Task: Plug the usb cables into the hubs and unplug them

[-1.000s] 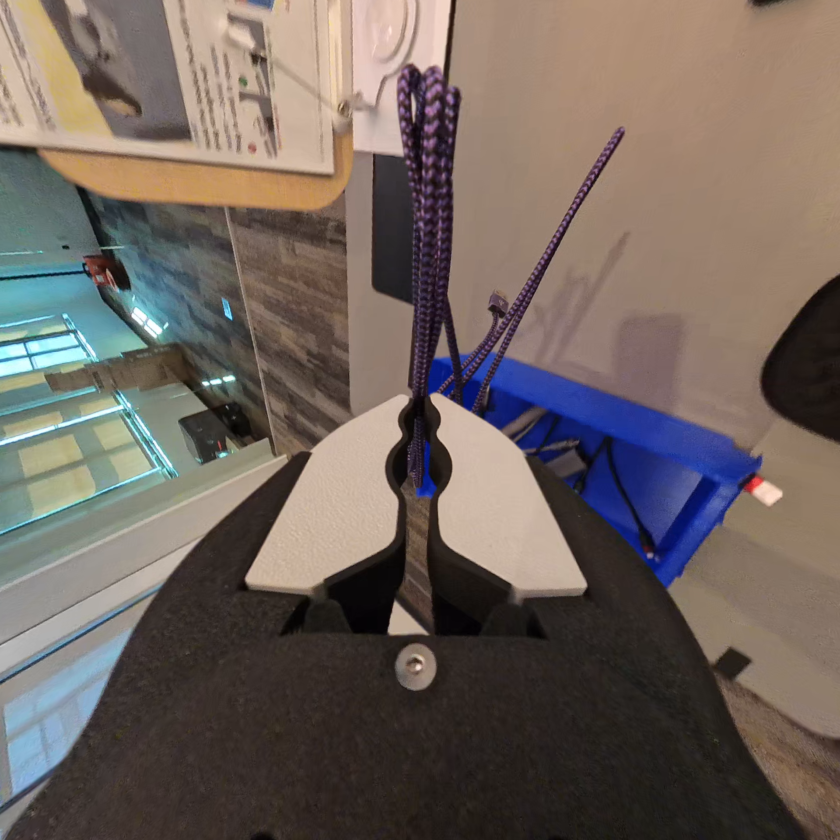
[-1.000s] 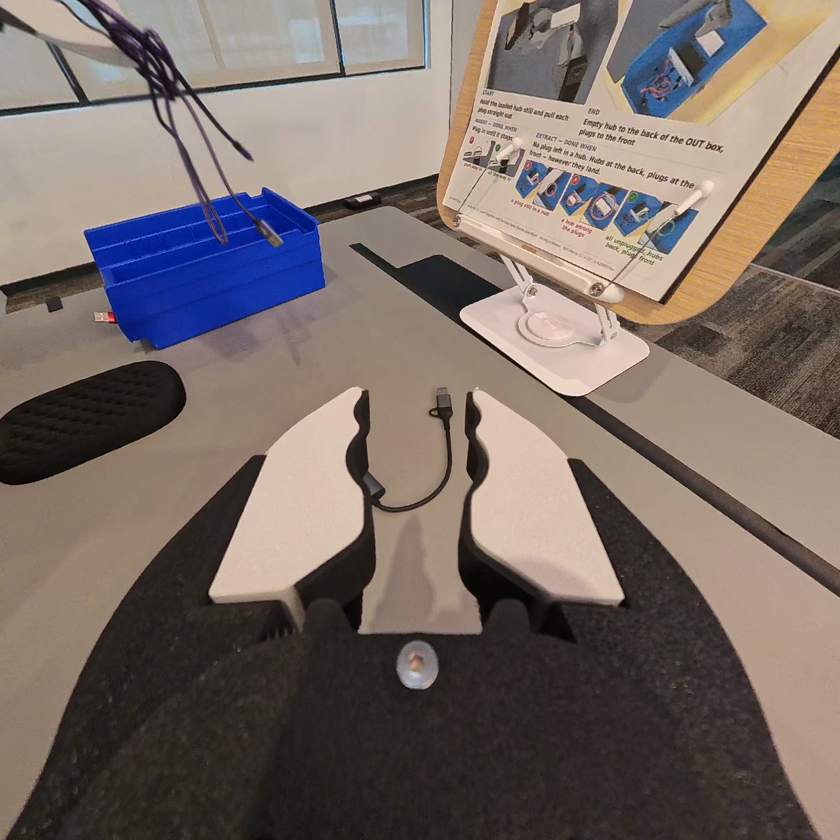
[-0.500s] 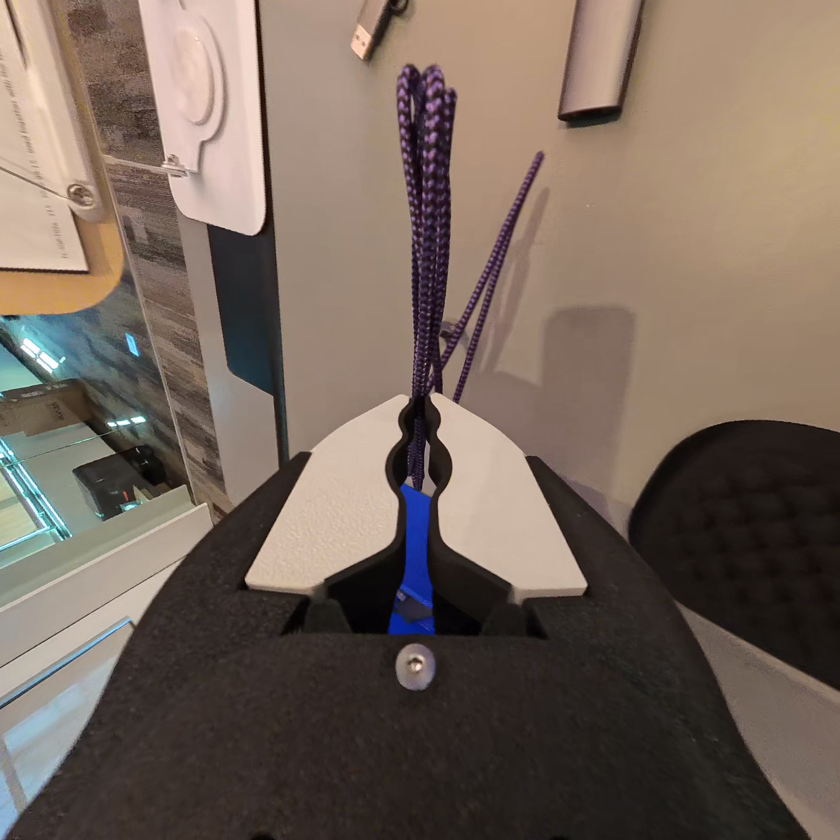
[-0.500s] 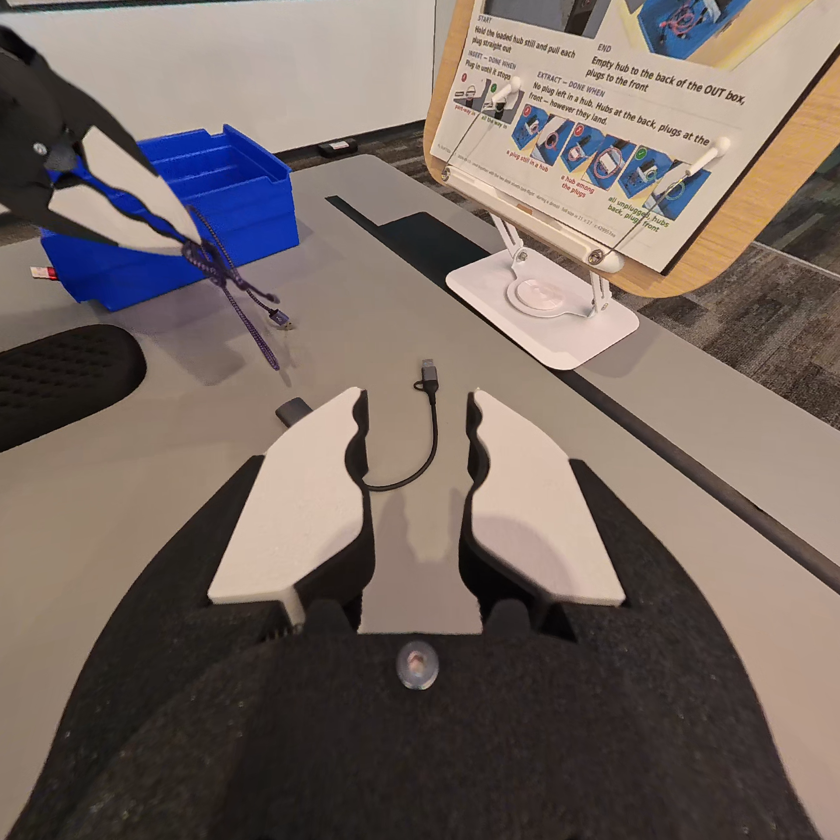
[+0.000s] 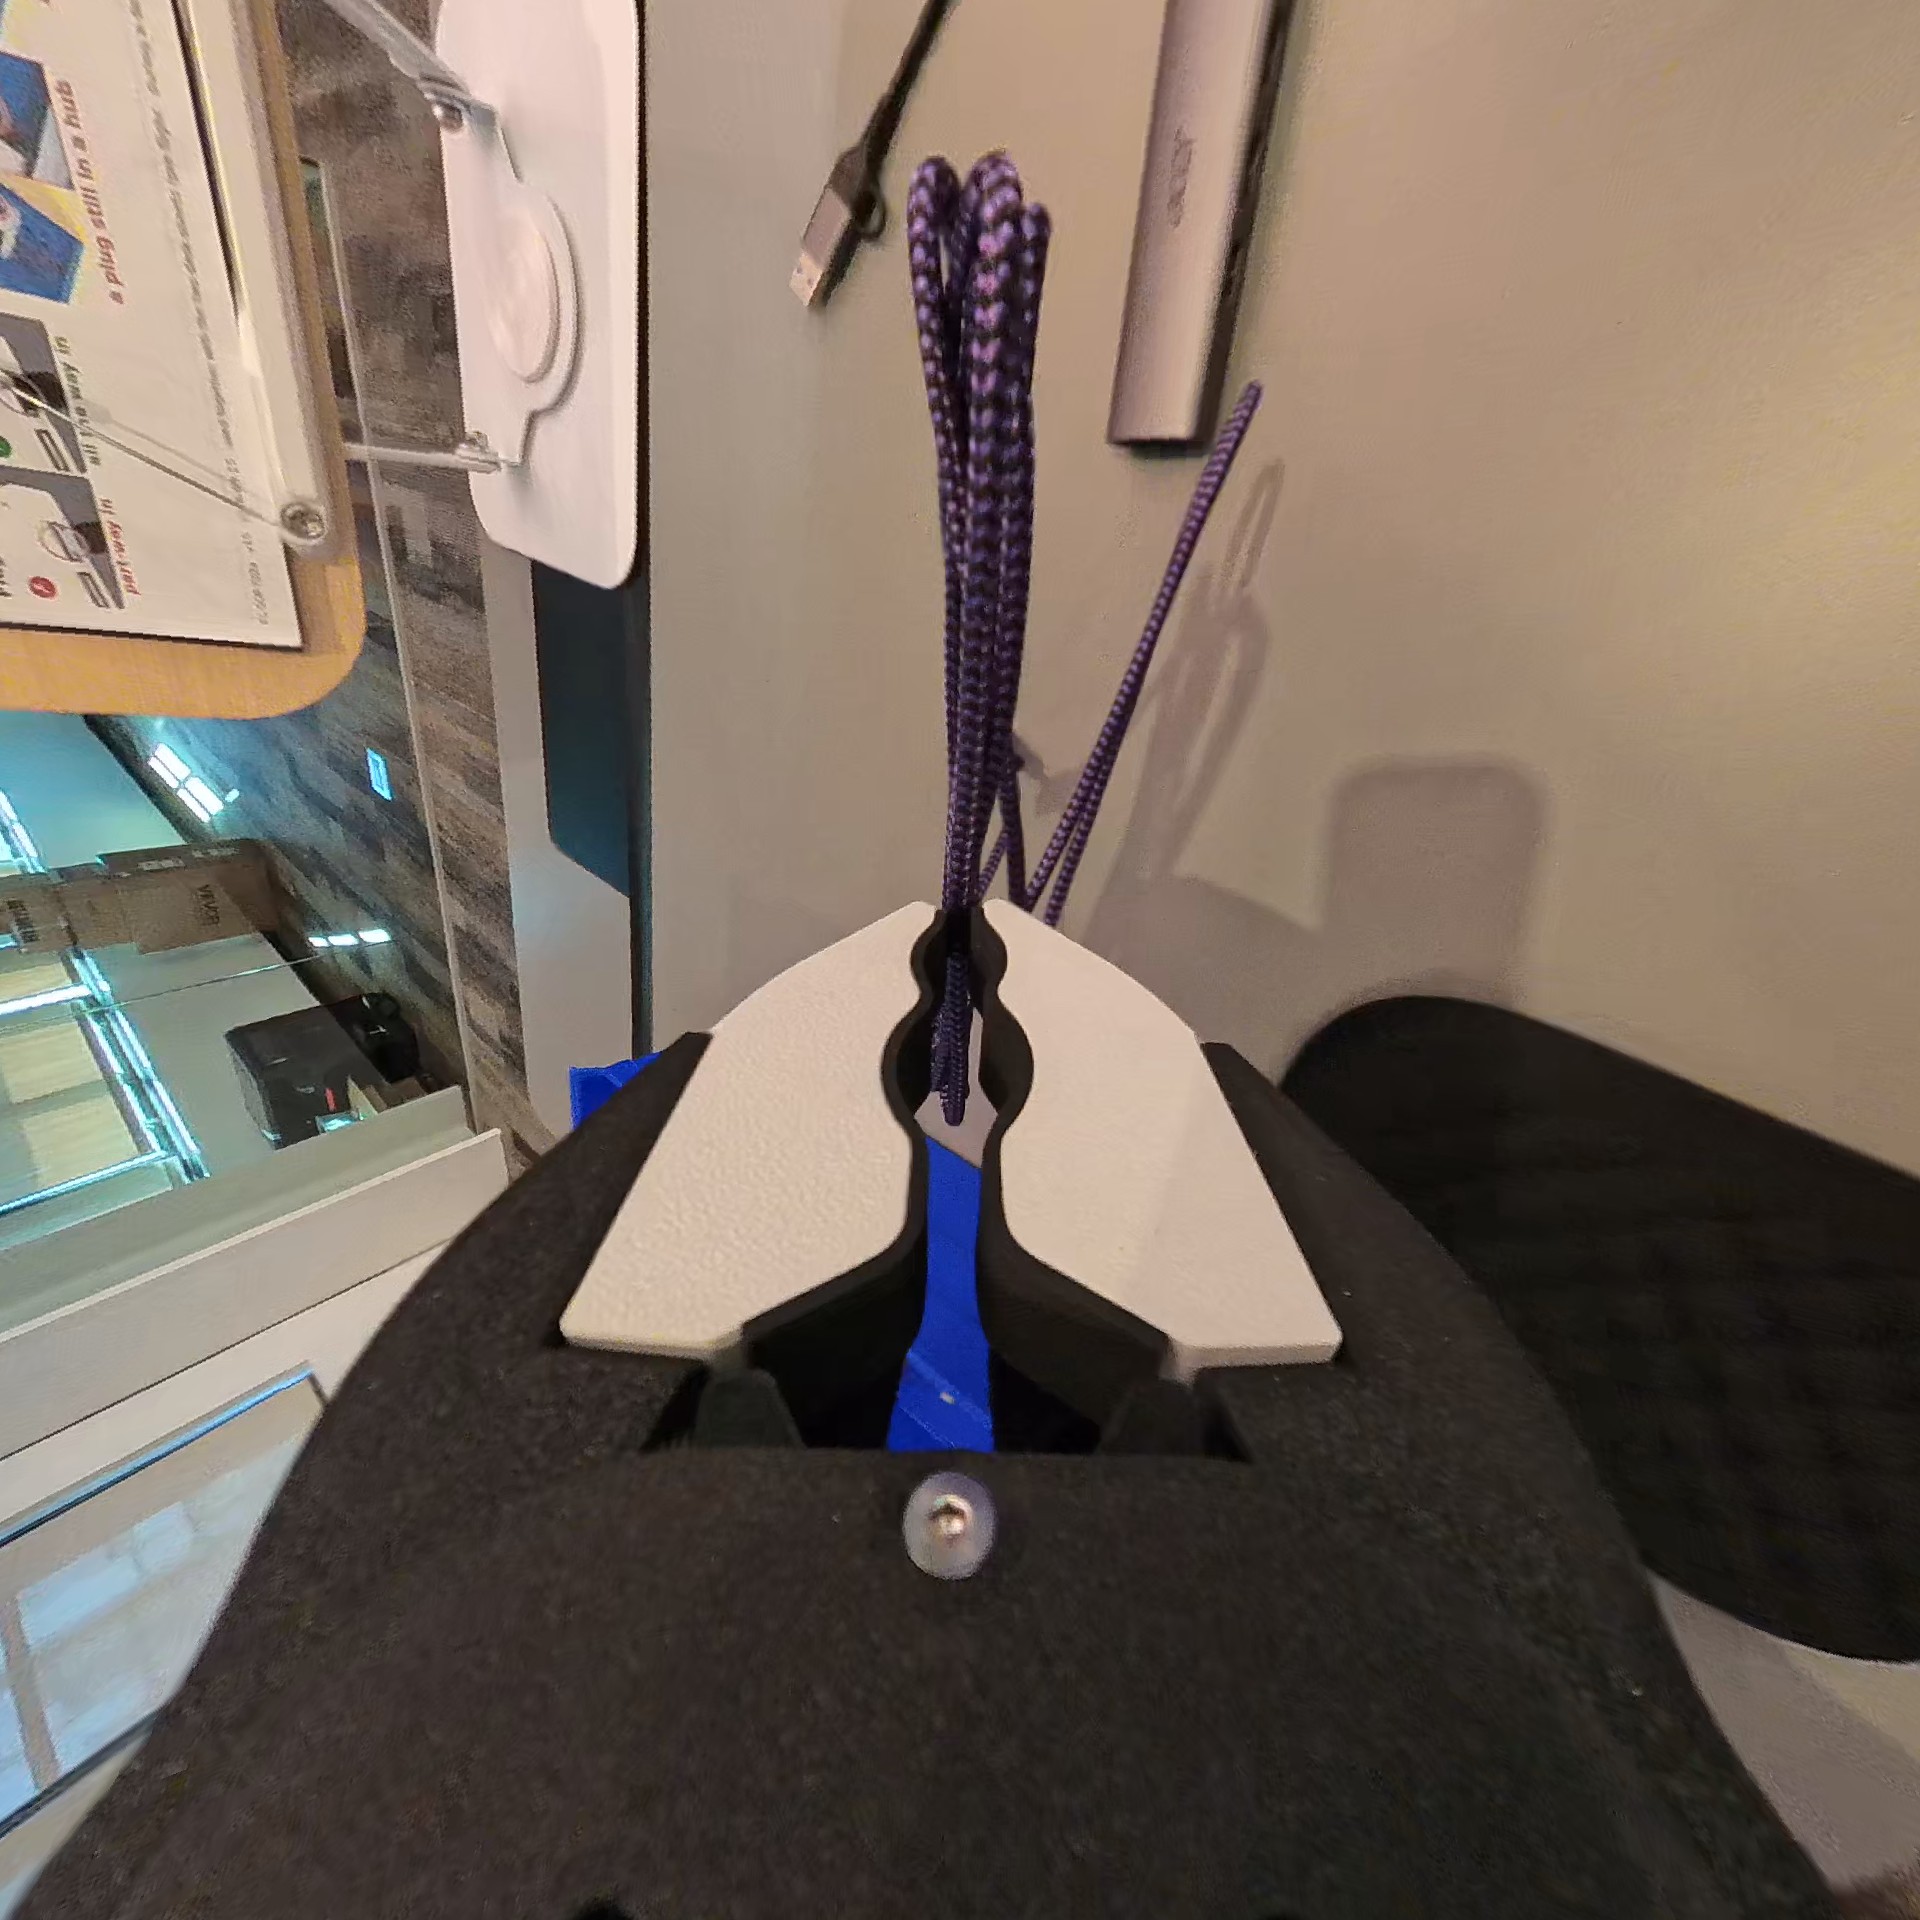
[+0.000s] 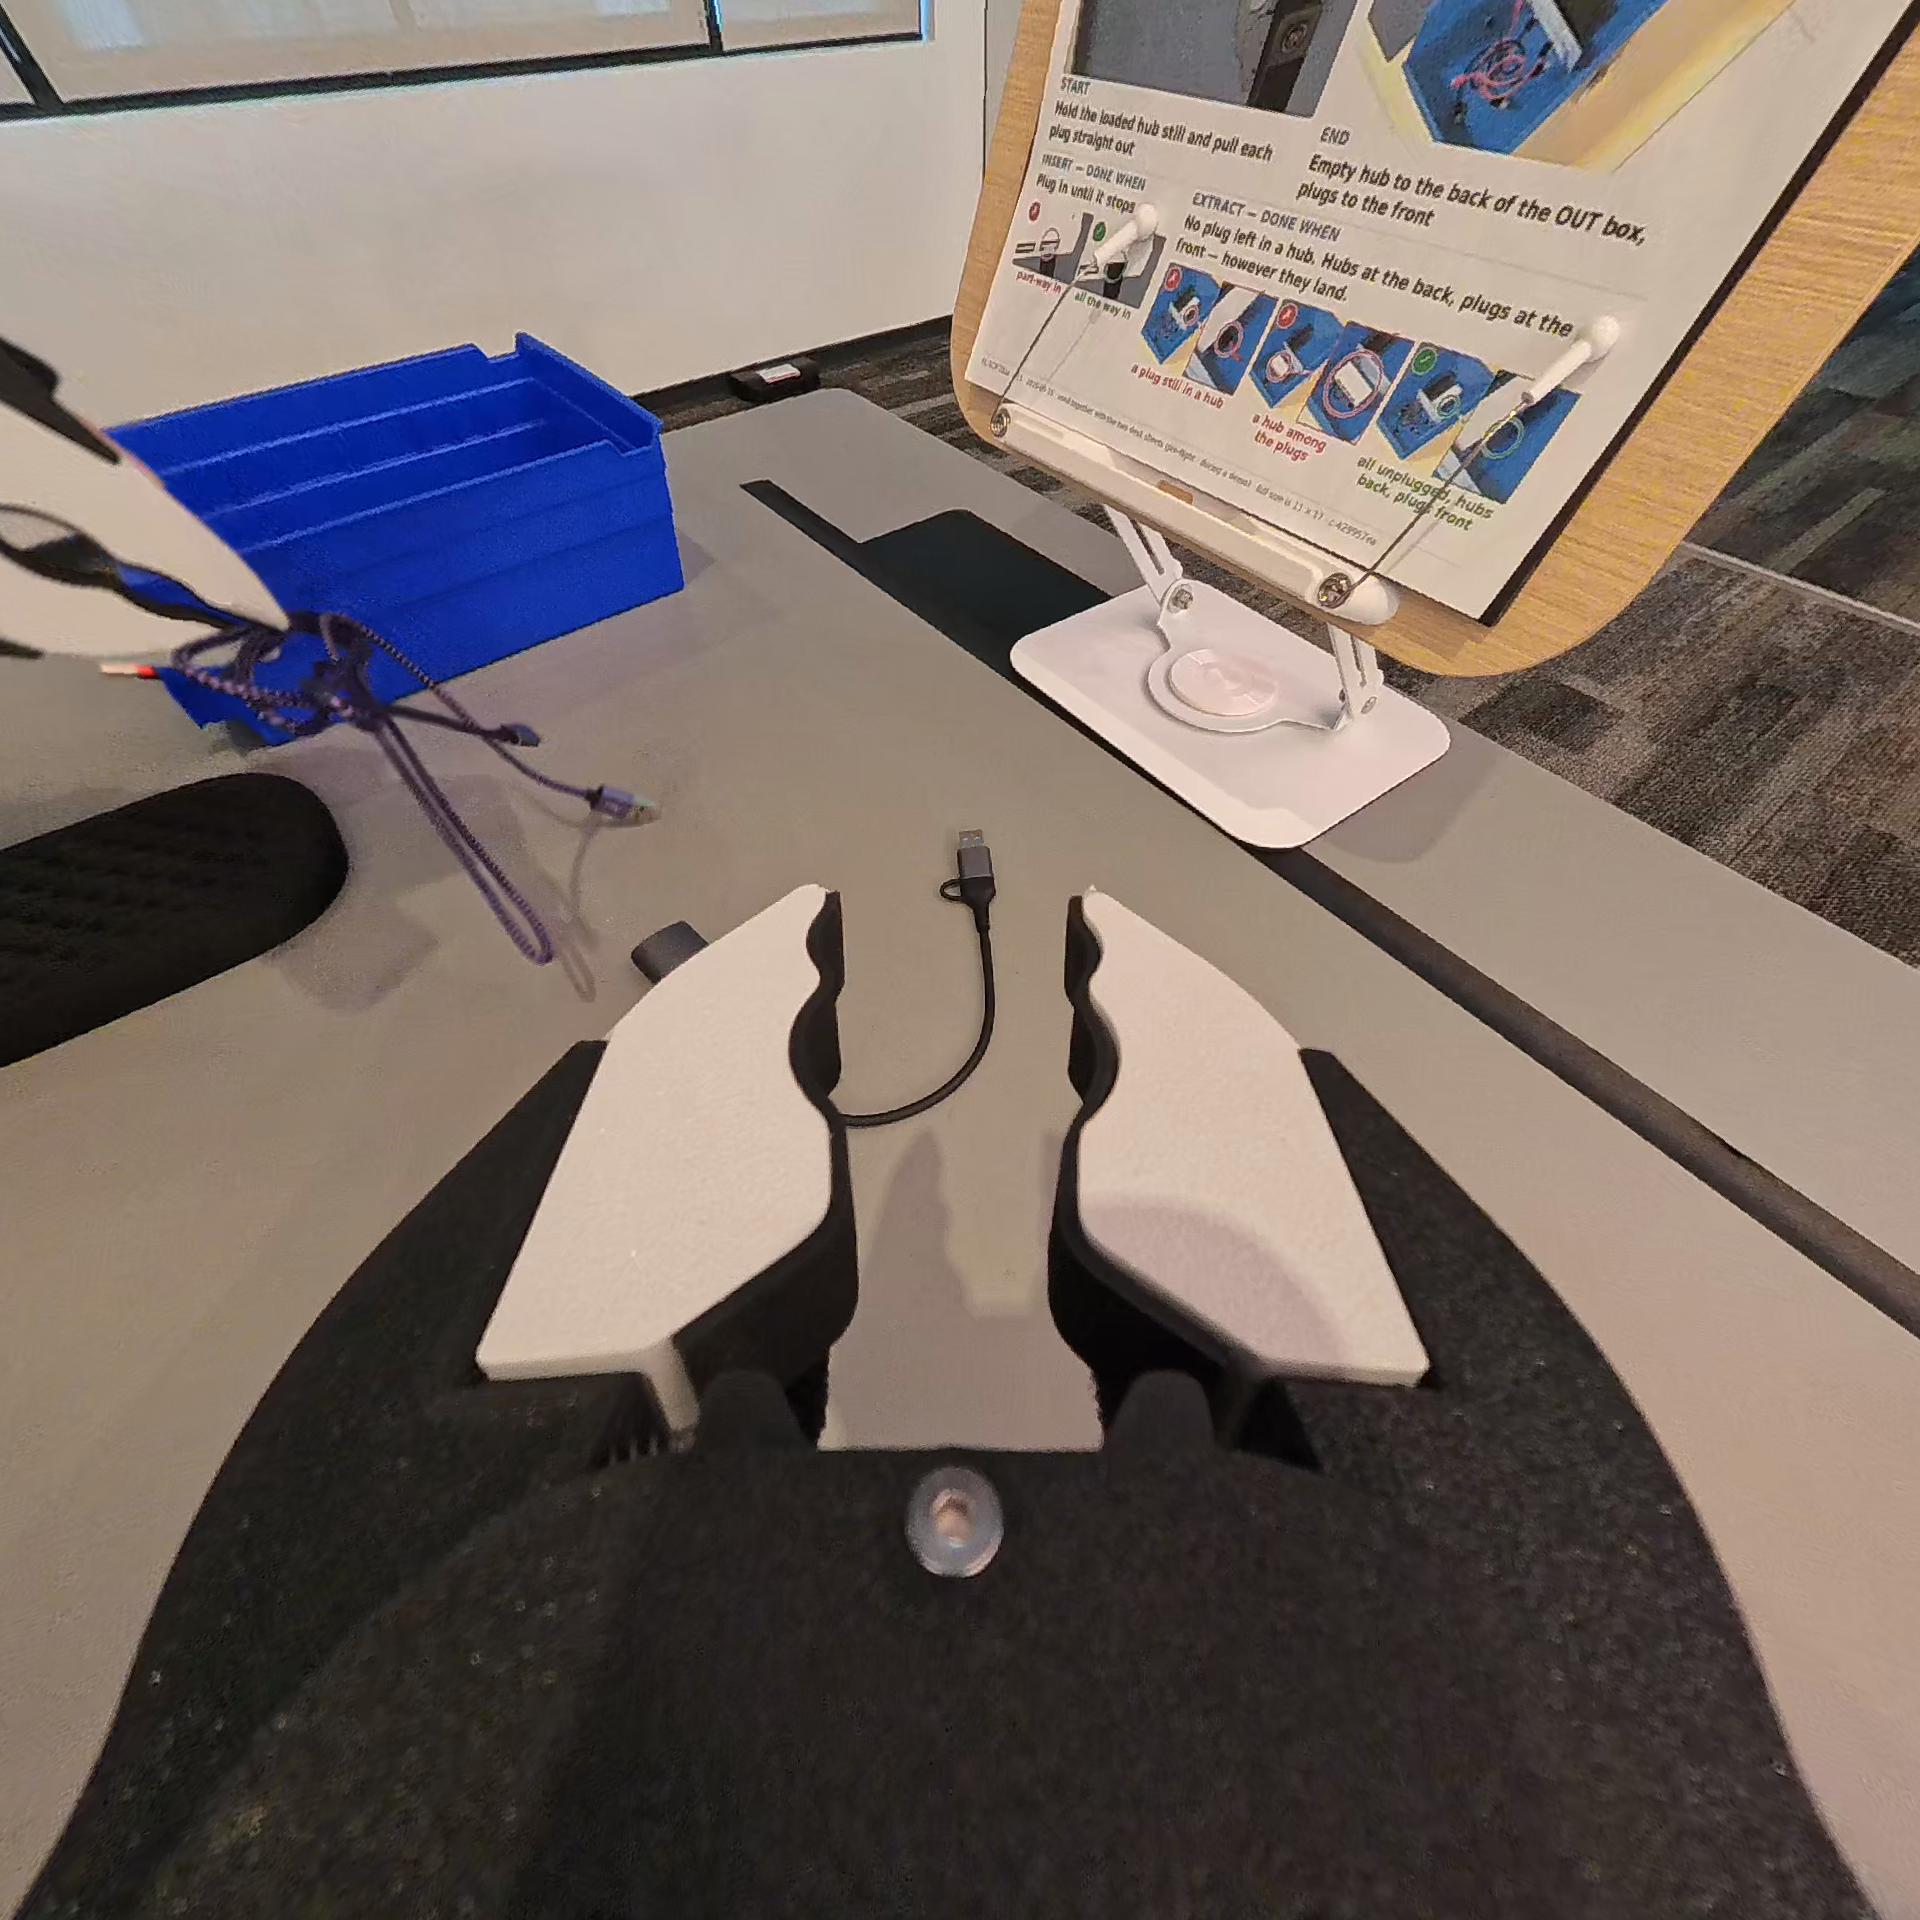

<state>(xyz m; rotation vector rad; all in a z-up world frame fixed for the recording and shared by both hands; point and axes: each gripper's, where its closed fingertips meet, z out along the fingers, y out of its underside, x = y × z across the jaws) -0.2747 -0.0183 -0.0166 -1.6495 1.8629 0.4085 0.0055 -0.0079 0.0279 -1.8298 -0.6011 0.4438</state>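
Observation:
My left gripper [image 5: 961, 920] is shut on a bundle of purple braided USB cable [image 5: 977, 520], held just above the grey table; the same gripper [image 6: 114, 561] and cable [image 6: 457, 831] show at the left of the right wrist view, the plug ends touching the table. A grey USB hub [image 5: 1195, 218] lies ahead of the cable, its black lead ending in a plug [image 5: 831, 239]. In the right wrist view the hub [image 6: 665, 945] is mostly hidden behind my left finger, and its lead [image 6: 966, 1029] and plug [image 6: 975, 862] lie between the fingers. My right gripper [image 6: 951, 904] is open and empty above them.
A blue bin [image 6: 416, 520] stands at the back left of the table. A black padded rest [image 6: 135, 904] lies at the left. A white stand [image 6: 1236, 717] with a wooden instruction board [image 6: 1455, 291] is at the right. A dark groove [image 6: 1558, 1081] runs along the table's right side. To the dark groove [image 6: 1558, 1081]: right tips about 30 cm, left tips about 50 cm.
My left gripper carried the purple cable from above the blue bin down towards the table near the hub. My right gripper came a little closer to the hub's lead and stayed open.

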